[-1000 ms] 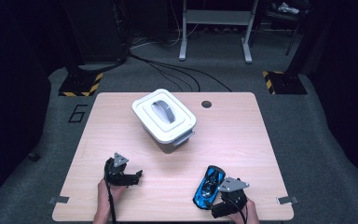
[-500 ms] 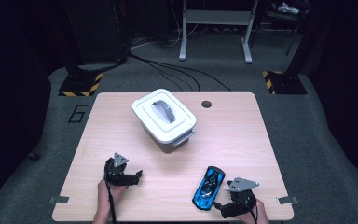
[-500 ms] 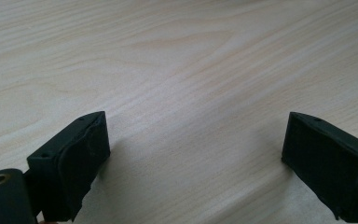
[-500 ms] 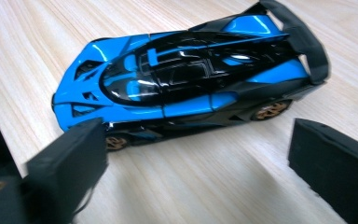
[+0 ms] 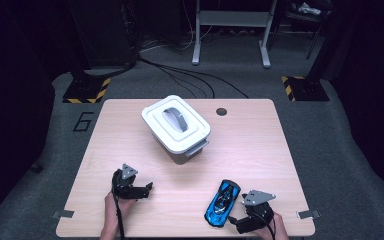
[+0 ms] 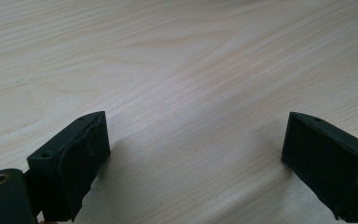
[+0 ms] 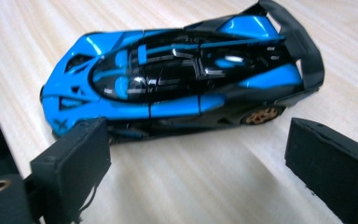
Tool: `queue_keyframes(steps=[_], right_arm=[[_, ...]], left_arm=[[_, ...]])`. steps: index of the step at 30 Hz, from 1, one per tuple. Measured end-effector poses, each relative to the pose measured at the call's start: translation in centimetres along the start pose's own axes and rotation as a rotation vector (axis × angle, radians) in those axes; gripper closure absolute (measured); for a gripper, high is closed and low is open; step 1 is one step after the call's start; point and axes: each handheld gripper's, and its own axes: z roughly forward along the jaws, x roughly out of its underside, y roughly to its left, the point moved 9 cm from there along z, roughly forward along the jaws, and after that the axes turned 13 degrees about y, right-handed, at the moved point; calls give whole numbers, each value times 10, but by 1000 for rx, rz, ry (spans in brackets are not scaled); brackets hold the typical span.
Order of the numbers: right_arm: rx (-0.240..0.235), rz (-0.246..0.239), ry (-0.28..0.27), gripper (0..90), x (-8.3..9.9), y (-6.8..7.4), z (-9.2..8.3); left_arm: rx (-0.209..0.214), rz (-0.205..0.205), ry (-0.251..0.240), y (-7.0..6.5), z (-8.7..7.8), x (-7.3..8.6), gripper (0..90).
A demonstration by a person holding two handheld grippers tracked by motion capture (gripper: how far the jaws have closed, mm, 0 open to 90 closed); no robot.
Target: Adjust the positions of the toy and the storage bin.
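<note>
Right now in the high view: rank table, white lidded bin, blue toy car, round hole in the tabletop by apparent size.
1. table
2. white lidded bin
3. blue toy car, nearer the camera yet plainly smaller than the bin
4. round hole

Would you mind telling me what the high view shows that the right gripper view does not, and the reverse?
High view alone: the white lidded box mid-table, the left gripper resting open on bare wood, the table's edges and the floor beyond. Right gripper view alone: close detail of the toy car, such as its gold wheel and dark rear wing, with the right gripper's jaws standing apart in front of it, not touching. Both share: the blue car lying on the wooden table beside the right gripper.
</note>
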Motion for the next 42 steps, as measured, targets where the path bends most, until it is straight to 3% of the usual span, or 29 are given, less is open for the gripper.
queue_keyframes(steps=[10,12,22,27,42], right_arm=[[0,12,-28,0,-8,11,5],[18,20,-38,0,-9,11,5],[37,77,-77,0,-19,9,7],[34,132,-91,0,-21,11,11],[49,174,-99,0,-42,13,25]], left_arm=[[0,0,0,0,0,0,76],[0,0,0,0,0,0,76],[1,-1,3,0,0,0,76],[1,-1,3,0,0,0,76],[1,-3,3,0,0,0,76]])
